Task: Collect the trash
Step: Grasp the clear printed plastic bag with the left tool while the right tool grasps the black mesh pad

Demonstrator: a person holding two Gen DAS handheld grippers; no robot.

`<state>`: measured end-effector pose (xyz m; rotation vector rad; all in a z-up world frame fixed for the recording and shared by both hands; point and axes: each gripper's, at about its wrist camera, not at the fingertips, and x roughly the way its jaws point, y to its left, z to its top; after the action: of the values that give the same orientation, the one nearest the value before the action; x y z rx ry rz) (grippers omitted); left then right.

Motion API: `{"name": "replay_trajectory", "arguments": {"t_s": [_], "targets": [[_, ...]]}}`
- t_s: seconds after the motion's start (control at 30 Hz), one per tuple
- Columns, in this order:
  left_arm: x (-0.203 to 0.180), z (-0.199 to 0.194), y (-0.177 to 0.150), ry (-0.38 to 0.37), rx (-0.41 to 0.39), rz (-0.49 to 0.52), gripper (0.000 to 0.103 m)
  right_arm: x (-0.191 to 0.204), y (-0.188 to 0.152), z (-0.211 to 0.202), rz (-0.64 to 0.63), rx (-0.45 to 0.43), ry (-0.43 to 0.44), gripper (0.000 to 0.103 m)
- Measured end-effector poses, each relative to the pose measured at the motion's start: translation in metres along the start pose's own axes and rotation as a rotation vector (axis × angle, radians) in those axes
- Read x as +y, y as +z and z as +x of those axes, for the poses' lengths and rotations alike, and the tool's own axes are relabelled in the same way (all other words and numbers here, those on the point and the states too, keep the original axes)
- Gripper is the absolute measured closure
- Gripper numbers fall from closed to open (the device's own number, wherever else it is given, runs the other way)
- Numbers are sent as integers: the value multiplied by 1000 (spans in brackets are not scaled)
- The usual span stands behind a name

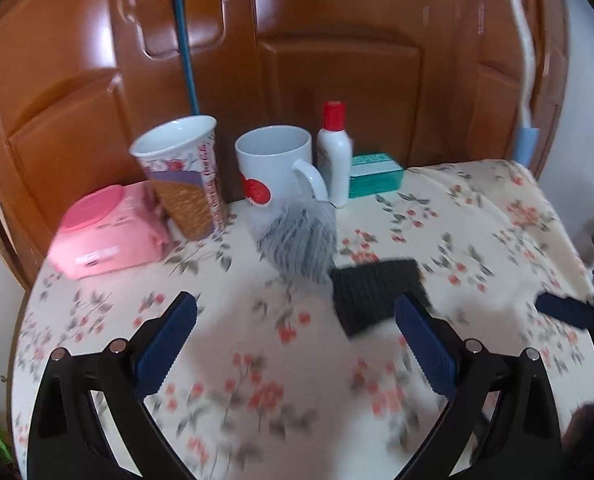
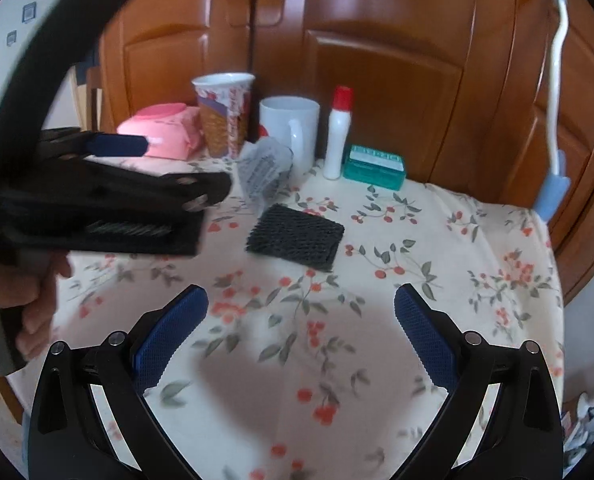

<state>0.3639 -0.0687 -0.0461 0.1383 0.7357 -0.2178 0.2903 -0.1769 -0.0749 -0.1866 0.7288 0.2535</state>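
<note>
A crumpled clear wrapper with grey print lies on the floral tablecloth against the white mug; it also shows in the right wrist view. A black mesh pad lies beside it, and shows in the right wrist view. My left gripper is open and empty, just short of the wrapper and pad; it shows from the side in the right wrist view. My right gripper is open and empty, nearer the table's front, short of the pad.
Along the back stand a pink wipes pack, a patterned paper cup, a white bottle with a red cap and a green box. Brown cabinet doors close the back. The table's edge drops off at right.
</note>
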Motion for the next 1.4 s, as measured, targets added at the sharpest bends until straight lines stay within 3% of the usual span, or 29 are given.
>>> {"name": "replay_trajectory", "arguments": {"t_s": [0.17, 0.37, 0.47, 0.83, 1.07, 1.13, 1.27, 1.4], "targets": [[5, 50, 23, 14, 28, -8, 5, -10, 7, 24, 7, 19, -4, 6], [8, 81, 31, 29, 52, -10, 7, -16, 10, 46, 17, 39, -6, 6], [11, 87, 32, 35, 59, 3, 13, -15, 16, 58, 23, 51, -4, 6], [42, 94, 29, 76, 74, -23, 13, 2, 43, 102, 43, 93, 28, 6], [52, 95, 24, 90, 84, -37, 13, 10, 48, 120, 18, 130, -6, 7], [53, 97, 22, 86, 90, -41, 13, 10, 47, 126, 19, 152, -9, 14], [57, 99, 18, 83, 96, -41, 13, 11, 45, 130, 12, 171, -13, 15], [61, 97, 17, 80, 98, -47, 13, 12, 42, 132, 10, 183, -6, 32]]}}
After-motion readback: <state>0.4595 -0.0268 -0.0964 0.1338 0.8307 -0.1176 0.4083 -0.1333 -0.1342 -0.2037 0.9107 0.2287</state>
